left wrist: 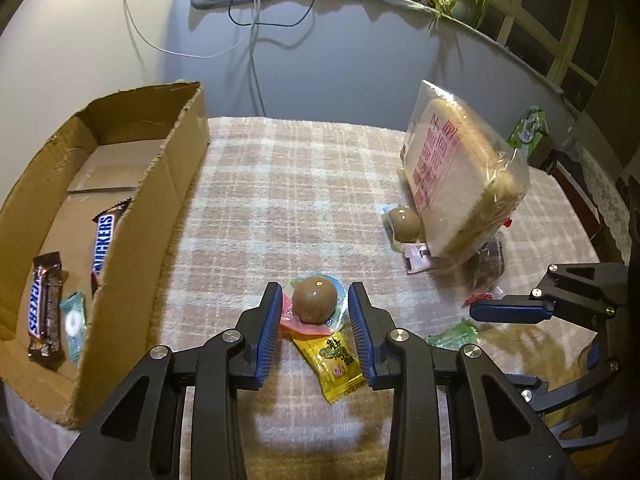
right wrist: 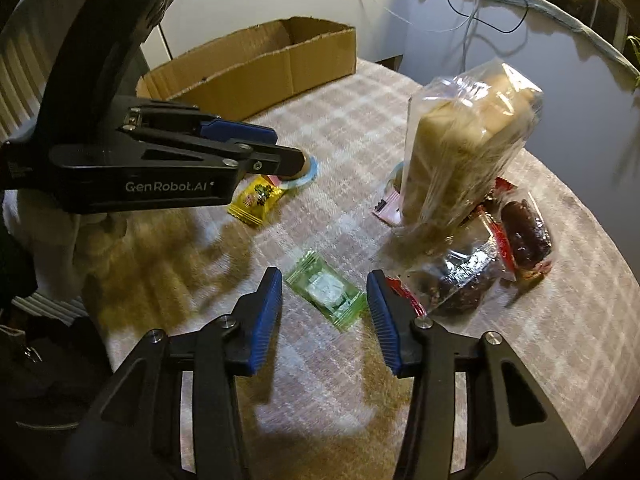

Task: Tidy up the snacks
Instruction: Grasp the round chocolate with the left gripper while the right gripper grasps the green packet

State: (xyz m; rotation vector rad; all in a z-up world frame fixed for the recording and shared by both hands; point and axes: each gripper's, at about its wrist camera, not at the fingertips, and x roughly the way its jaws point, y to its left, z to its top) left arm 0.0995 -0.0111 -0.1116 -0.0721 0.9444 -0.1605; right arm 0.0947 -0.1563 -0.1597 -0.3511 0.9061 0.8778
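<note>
A brown egg in a clear pack with a blue and pink rim (left wrist: 314,300) lies on the plaid cloth. My left gripper (left wrist: 315,294) stands open astride it, its pads close to the wrapper on both sides. A yellow packet (left wrist: 332,356) lies just beneath, partly under the egg pack. In the right wrist view a green packet (right wrist: 326,294) lies flat between the blue pads of my right gripper (right wrist: 324,280), which is open and low over the cloth. The cardboard box (left wrist: 176,168) at the left holds two Snickers bars (left wrist: 102,240) and a pale teal packet (left wrist: 74,324).
A bagged loaf of bread (left wrist: 460,176) stands tilted at the right, with a second egg pack (left wrist: 404,222) at its foot. Dark snacks in clear bags (right wrist: 464,280) lie beside the loaf. A green pack (left wrist: 528,128) sits by the far edge. Cables hang on the wall behind.
</note>
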